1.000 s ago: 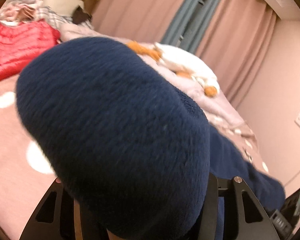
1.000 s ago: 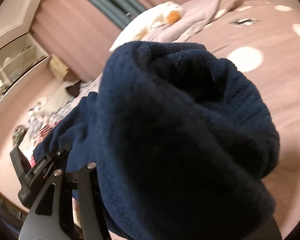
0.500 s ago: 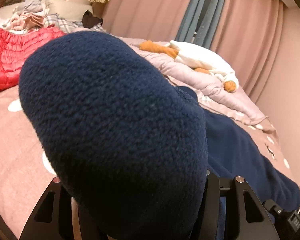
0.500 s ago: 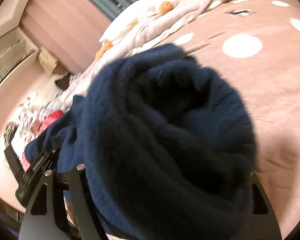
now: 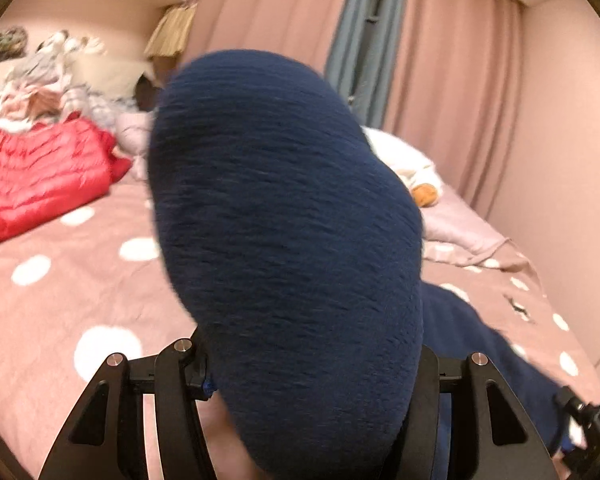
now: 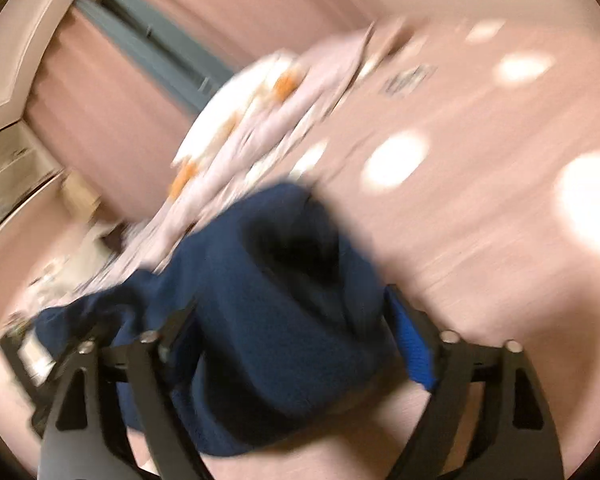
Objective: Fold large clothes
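Note:
A navy fleece garment [image 5: 284,224] bulges over my left gripper [image 5: 312,364], which is shut on it; the fingertips are hidden by the cloth. The garment trails down to the right toward the other gripper's body [image 5: 588,420]. In the right wrist view, the same navy fleece [image 6: 276,312] sits bunched between my right gripper's jaws [image 6: 296,344], which stand wide with a blue pad [image 6: 414,356] showing. This view is motion-blurred. The garment hangs above the pink polka-dot bedspread [image 5: 60,300].
A red quilted jacket [image 5: 36,176] lies at the left of the bed. A pile of clothes [image 5: 44,76] sits behind it. A white and orange plush toy [image 5: 408,168] lies on a lilac duvet [image 5: 460,232]. Pink and blue curtains [image 5: 360,32] hang behind.
Both grippers have swung and lifted; more bed shows below the fleece. The bundle in the right gripper looks smaller and lower, and its jaws now stand wider apart.

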Action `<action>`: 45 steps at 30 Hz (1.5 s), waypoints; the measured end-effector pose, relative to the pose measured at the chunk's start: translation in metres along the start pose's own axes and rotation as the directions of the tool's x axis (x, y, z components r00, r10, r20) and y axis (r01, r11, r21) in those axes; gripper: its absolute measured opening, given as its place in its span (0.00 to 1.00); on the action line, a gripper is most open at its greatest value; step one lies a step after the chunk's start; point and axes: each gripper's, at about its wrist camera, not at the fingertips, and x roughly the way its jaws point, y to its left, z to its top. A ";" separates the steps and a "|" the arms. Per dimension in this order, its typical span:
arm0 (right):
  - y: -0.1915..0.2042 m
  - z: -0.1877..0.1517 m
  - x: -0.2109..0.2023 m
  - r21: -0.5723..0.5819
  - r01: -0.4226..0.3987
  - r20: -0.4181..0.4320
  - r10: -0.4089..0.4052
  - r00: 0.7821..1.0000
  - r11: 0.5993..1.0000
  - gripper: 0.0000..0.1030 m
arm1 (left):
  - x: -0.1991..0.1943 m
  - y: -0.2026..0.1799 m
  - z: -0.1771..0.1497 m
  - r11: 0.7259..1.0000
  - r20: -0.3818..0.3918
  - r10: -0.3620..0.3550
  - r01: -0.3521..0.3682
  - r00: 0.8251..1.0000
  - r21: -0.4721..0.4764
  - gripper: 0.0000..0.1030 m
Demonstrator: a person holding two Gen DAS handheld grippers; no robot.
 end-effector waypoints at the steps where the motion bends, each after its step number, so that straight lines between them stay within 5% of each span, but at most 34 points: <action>1: -0.006 0.004 -0.009 -0.002 0.032 0.049 -0.032 0.998 0.999 0.90 | 0.003 -0.003 0.002 1.000 0.000 -0.017 0.017 1.000 -0.005 0.54; 12: -0.059 0.014 -0.017 0.110 0.093 0.032 -0.097 0.995 0.990 0.93 | 0.013 0.006 0.012 0.989 -0.051 -0.083 0.076 0.995 -0.125 0.45; 19: -0.080 0.018 -0.021 0.158 0.110 0.017 -0.114 0.993 0.981 0.93 | 0.031 0.050 0.006 0.939 -0.154 -0.087 0.029 0.984 -0.343 0.43; 23: -0.077 0.017 -0.022 0.134 0.119 0.017 -0.122 0.992 0.984 0.93 | 0.022 0.032 0.009 0.979 -0.136 -0.056 0.028 0.989 -0.203 0.43; 28: -0.072 0.019 -0.017 0.086 0.127 -0.002 -0.127 0.992 0.988 0.93 | 0.005 -0.002 0.015 0.997 -0.057 -0.055 0.052 0.997 -0.059 0.43; 36: -0.072 0.026 -0.018 0.002 0.251 0.025 -0.251 0.968 0.968 0.92 | -0.008 -0.025 0.018 0.980 -0.016 -0.188 0.187 0.982 -0.062 0.43; 38: -0.077 0.028 -0.015 0.009 0.263 0.015 -0.263 0.965 0.965 0.84 | -0.009 -0.033 0.017 0.972 -0.034 -0.229 0.226 0.973 -0.062 0.43; 42: -0.080 0.032 -0.009 -0.005 0.293 0.004 -0.293 0.956 0.956 0.54 | -0.013 -0.048 0.015 0.945 -0.067 -0.327 0.325 0.943 -0.040 0.43; 45: -0.077 0.032 -0.008 -0.034 0.300 0.006 -0.300 0.954 0.953 0.51 | -0.019 -0.064 0.011 0.907 -0.099 -0.421 0.421 0.902 -0.015 0.43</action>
